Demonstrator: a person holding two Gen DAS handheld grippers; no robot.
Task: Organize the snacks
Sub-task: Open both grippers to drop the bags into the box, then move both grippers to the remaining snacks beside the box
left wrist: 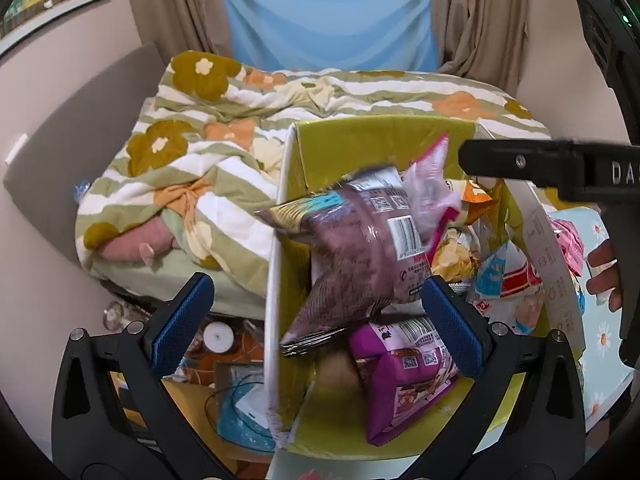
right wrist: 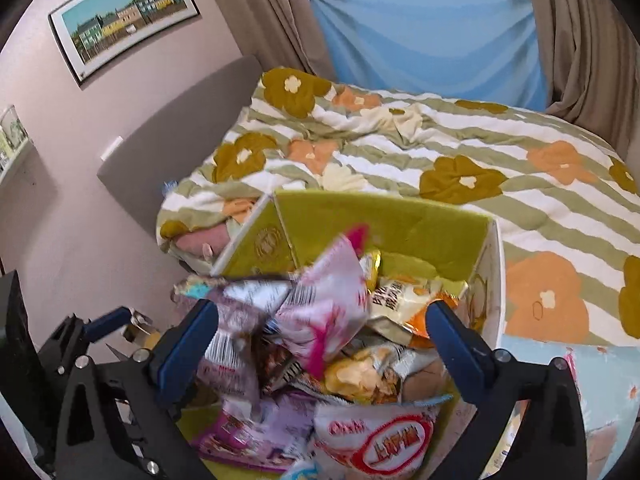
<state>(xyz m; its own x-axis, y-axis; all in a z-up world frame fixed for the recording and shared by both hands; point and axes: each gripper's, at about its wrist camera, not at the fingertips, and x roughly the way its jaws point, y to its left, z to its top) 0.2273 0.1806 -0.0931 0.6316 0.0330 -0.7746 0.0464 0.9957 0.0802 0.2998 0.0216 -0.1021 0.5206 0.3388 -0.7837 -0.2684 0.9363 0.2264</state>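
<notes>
Well, both grippers [left wrist: 316, 320] [right wrist: 320, 340] wide apart over box [left wrist: 384, 140], snacks [left wrist: 360, 256] maybe midair.

A big bed fills the middle of the room. Its blanket [right wrist: 440, 160] has green and white stripes with orange and brown flowers. A pink plush toy [left wrist: 132, 246] peeks out from under the blanket at the left. A gray headboard [right wrist: 176, 128] stands against the pink wall. A framed picture of colored houses [right wrist: 124, 16] hangs in the upper left. A blue cloth [left wrist: 328, 20] covers the window at the top, with tan curtains [right wrist: 580, 40] on both sides.
</notes>
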